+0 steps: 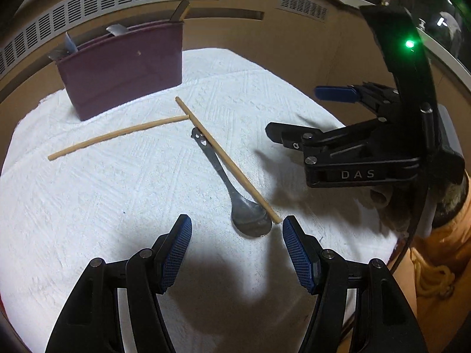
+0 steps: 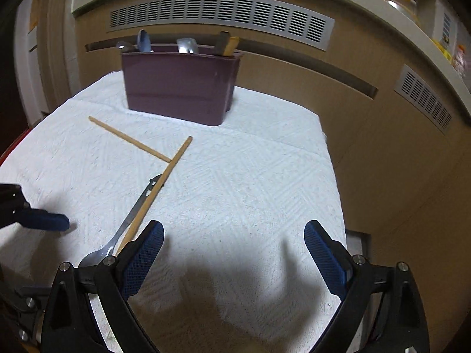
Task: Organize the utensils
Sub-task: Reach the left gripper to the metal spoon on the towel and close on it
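Both tongs (image 1: 237,226) (image 2: 234,232) gape wide, empty; only the right view shows utensils (image 2: 185,45) filling the caddy (image 2: 179,88).

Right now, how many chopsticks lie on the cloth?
2. One chopstick lies across the spoon; the other lies left, its tip meeting the first. The holder may hide more.

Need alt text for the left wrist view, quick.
Open left tongs hover over a white towel, just short of a metal spoon with a chopstick lying across it. A second chopstick, maroon utensil caddy and the open right tongs lie beyond.
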`<state>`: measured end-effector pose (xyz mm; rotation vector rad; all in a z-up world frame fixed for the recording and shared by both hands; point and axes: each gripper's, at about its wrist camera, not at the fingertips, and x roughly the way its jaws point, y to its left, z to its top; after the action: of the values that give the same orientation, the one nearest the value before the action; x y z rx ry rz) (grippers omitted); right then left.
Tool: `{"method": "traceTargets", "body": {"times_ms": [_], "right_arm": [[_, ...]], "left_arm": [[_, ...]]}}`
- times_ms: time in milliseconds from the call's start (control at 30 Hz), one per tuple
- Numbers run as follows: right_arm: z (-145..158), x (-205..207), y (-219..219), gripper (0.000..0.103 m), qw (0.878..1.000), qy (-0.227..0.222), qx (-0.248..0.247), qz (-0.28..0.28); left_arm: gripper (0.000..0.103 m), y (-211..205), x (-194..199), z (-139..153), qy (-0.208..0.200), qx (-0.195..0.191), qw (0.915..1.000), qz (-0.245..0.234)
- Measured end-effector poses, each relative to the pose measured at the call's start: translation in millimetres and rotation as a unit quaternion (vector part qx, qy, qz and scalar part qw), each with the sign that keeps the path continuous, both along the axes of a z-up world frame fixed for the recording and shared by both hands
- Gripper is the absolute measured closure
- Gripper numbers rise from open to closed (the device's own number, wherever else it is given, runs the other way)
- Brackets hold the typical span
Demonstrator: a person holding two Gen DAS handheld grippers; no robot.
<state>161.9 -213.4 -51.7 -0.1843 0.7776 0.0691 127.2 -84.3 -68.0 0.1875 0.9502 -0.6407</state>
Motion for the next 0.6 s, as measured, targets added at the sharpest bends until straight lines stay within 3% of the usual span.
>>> {"method": "traceTargets", "body": {"times_ms": [67, 267, 333, 467, 600], "right_arm": [[-2.5, -1.7, -3.4, 0.009, 1.000, 0.000, 0.006, -0.011], [-4.6, -13.2, -15.1, 0.009, 1.000, -0.002, 0.020, -0.021], [-4.0, -16.2, -17.6, 0.009, 0.999, -0.005, 0.023, -0.023], [-4.3, -18.6, -19.7, 0.009, 0.999, -0.006, 0.028, -0.023], [-2.0, -20.7, -19.2, 0.009, 0.999, -0.009, 0.027, -0.024]], "left_arm": [[0.049, -7.7, 0.6, -5.5, 0.001, 0.015, 0.9999, 0.003], [0.051, -18.2, -4.9, -8.4, -0.019, 0.050, 0.9986, -0.009], [0.052, -19.2, -5.1, -8.6, -0.021, 0.053, 0.9983, -0.011], [0.073, -18.4, -2.8, -8.9, -0.029, 0.054, 0.9981, -0.001], [0.073, -9.8, -2.8, 2.2, -0.044, 0.040, 0.9982, 0.010]]}}
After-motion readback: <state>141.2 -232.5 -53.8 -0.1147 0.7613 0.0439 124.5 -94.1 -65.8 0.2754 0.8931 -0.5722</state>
